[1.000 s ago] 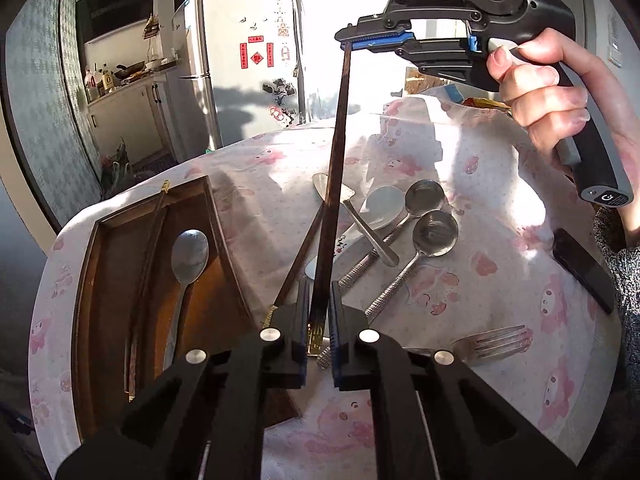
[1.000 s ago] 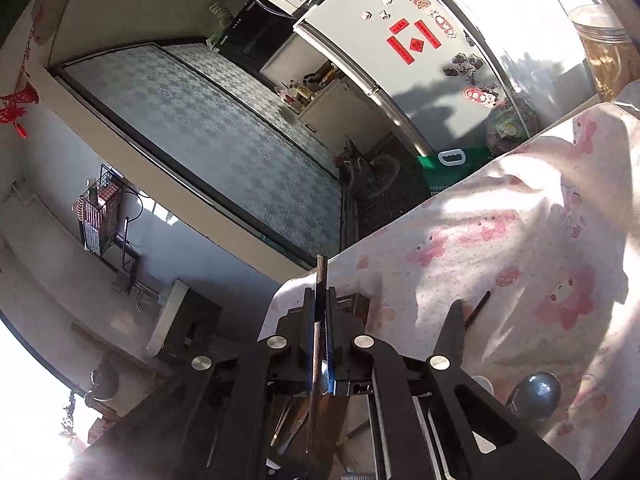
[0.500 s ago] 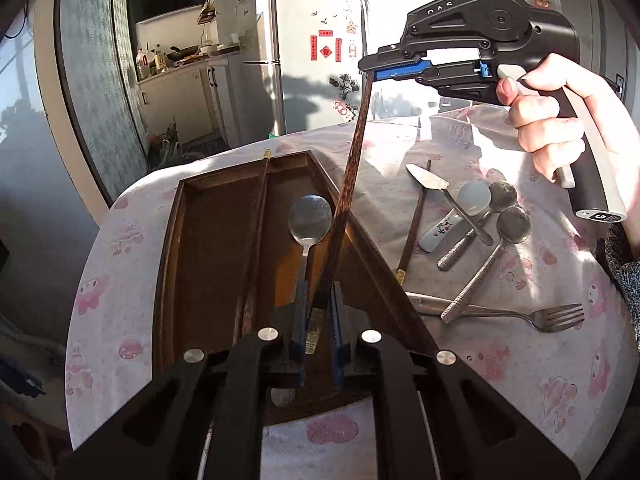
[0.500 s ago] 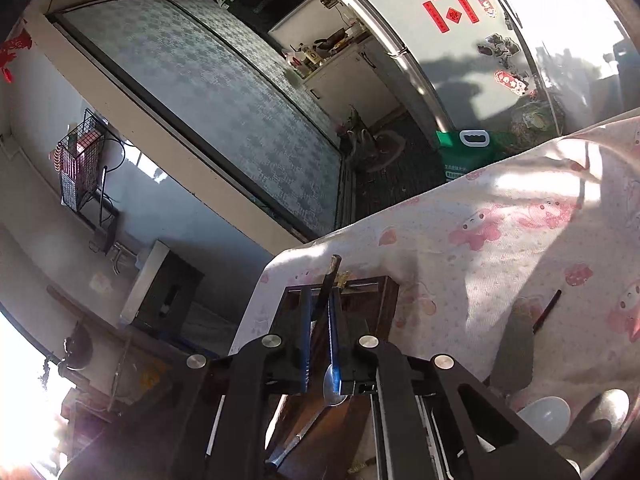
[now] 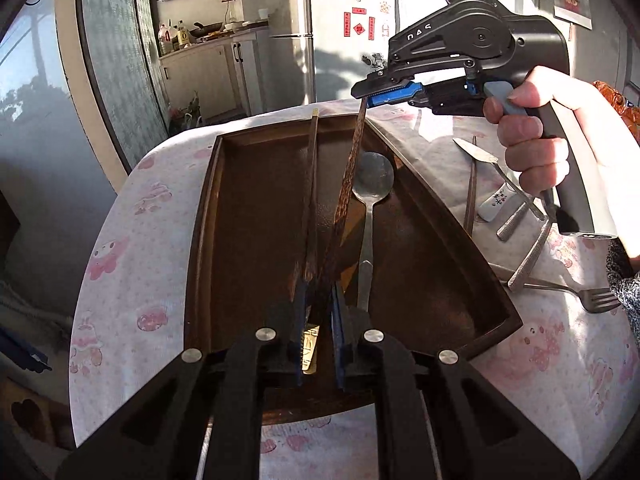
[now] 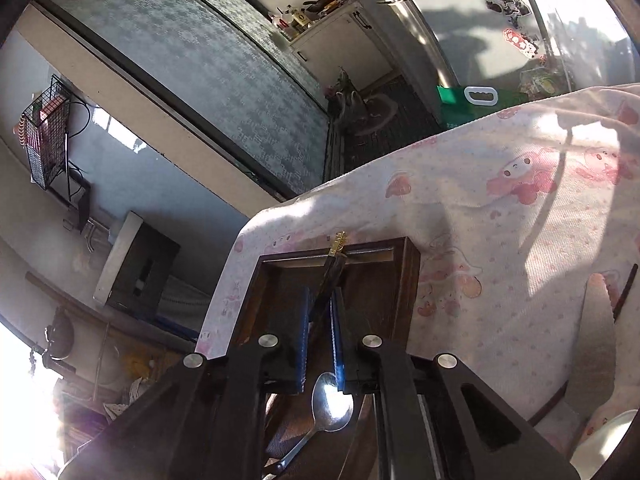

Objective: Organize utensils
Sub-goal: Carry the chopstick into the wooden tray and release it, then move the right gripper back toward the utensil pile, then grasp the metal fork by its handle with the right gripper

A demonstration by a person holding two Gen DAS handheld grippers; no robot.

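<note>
Chopstick [image 5: 349, 184] is now carried from over the tablecloth [image 5: 132, 216] to above the tray [image 5: 256, 208], gripped at each end by left gripper [image 5: 318, 336] and right gripper [image 5: 362, 94]; jaws have just been easing open, so release beside the spoon [image 5: 370, 200] seems near.

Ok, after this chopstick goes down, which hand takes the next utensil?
Right, probably: the right gripper is beside the loose chopstick and knife; the left gripper sits at the tray's near end.

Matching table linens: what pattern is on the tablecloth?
White tablecloth with pink cartoon characters; clearest in the right wrist view.
</note>
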